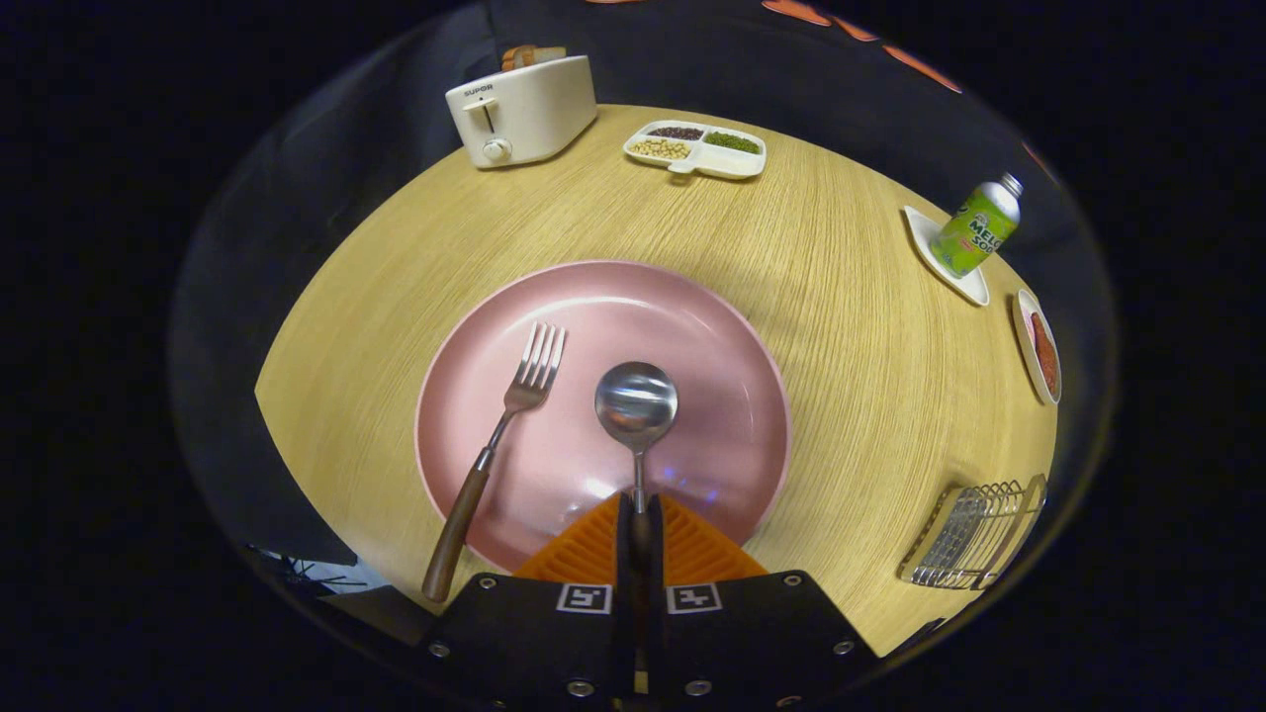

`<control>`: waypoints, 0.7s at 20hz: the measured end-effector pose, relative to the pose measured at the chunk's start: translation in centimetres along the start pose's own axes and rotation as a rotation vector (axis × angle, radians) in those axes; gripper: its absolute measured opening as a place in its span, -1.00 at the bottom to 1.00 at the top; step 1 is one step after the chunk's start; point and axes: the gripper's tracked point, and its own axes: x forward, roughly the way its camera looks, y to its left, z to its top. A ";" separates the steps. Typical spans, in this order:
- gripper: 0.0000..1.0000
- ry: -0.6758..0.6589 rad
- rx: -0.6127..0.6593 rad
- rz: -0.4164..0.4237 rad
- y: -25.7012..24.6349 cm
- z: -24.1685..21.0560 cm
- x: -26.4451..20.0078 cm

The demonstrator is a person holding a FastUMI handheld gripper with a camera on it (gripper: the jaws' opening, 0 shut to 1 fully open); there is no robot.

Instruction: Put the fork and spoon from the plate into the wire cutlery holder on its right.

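Tool (638,524) closed tight on the spoon (636,405), both fingers (593,544) pressing the handle from either side. Spoon bowl just ahead of the fingertips, over the middle of the pink plate (692,326); lifted or resting, cannot tell. Fork (495,455) lying left of the spoon, tines on the plate, wooden handle crossing the near rim onto the table (841,326). Wire cutlery holder (974,534) to the right of the plate, well apart from it, near the table edge. Far beyond the plate: toaster (522,111), divided tray (695,148) of beans. Off to the right: green bottle (974,227) on a small white dish (925,237), and another small dish (1039,346).
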 end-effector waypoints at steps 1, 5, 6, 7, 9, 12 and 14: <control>-0.89 0.023 0.009 0.011 0.4 -0.2 0.1; -0.89 0.044 0.015 0.029 0.7 0.2 0.4; -0.91 0.044 0.008 0.039 0.9 0.2 0.4; -0.94 0.042 0.015 0.053 1.2 0.1 0.1; -0.95 -0.002 0.039 0.062 1.4 0.9 -0.5; -0.96 -0.054 0.112 0.082 1.2 2.2 -1.6; -0.96 -0.089 0.119 0.067 0.3 2.9 -2.8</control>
